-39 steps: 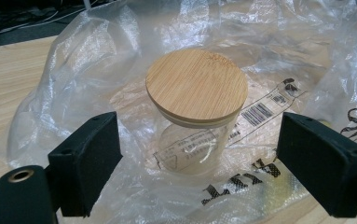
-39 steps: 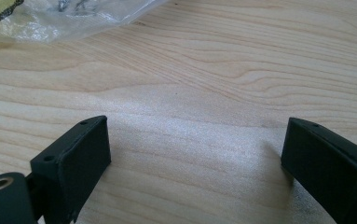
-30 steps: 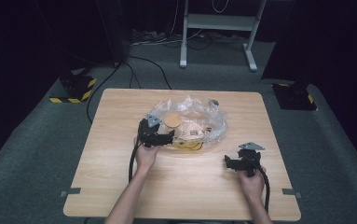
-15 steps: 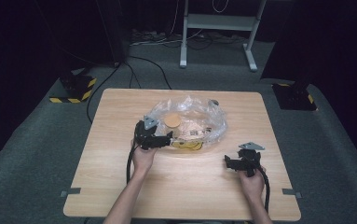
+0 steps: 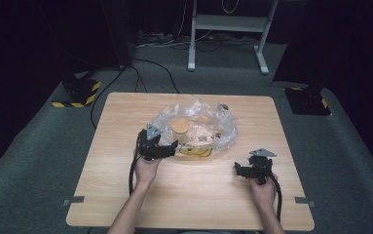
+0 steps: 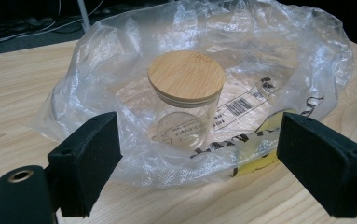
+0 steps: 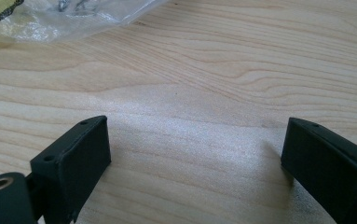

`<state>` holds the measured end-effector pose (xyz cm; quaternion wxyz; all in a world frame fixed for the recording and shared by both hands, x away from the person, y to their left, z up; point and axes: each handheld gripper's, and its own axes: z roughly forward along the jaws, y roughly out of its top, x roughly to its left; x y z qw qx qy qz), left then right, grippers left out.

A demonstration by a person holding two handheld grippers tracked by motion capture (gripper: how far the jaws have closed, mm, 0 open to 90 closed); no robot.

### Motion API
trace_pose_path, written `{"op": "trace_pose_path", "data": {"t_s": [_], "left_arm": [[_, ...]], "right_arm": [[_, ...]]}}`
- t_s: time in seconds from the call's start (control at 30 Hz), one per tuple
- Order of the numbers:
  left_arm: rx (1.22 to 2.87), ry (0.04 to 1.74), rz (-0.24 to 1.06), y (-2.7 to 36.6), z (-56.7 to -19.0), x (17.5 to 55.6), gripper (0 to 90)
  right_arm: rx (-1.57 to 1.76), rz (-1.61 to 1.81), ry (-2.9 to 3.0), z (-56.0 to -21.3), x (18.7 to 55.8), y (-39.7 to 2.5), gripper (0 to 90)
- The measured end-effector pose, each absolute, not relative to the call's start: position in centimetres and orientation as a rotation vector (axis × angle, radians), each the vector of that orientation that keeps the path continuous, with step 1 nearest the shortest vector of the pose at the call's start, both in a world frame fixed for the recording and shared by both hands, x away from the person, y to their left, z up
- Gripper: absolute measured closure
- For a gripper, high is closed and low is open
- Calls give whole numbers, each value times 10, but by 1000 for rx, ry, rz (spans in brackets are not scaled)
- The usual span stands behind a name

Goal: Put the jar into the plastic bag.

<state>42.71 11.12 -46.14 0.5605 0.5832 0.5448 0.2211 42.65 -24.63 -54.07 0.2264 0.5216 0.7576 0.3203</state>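
Left gripper (image 6: 192, 172) jaws spread, jar (image 6: 186, 100) in bag (image 6: 297, 56) just ahead.

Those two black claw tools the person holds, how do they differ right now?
The left gripper sits at the edge of the crinkled clear plastic bag and faces the lidded glass jar inside; the right gripper sits apart over bare wooden table. The left points rightward, the right leftward. Both are black and open.
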Motion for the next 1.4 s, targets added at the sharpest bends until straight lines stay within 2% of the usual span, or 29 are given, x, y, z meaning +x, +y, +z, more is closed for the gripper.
{"op": "trace_pose_path", "data": {"t_s": [1.4], "left_arm": [[1363, 1308, 483, 126, -474, 384, 137]], "right_arm": [[1438, 883, 2088, -541, 426, -246, 79]]}}
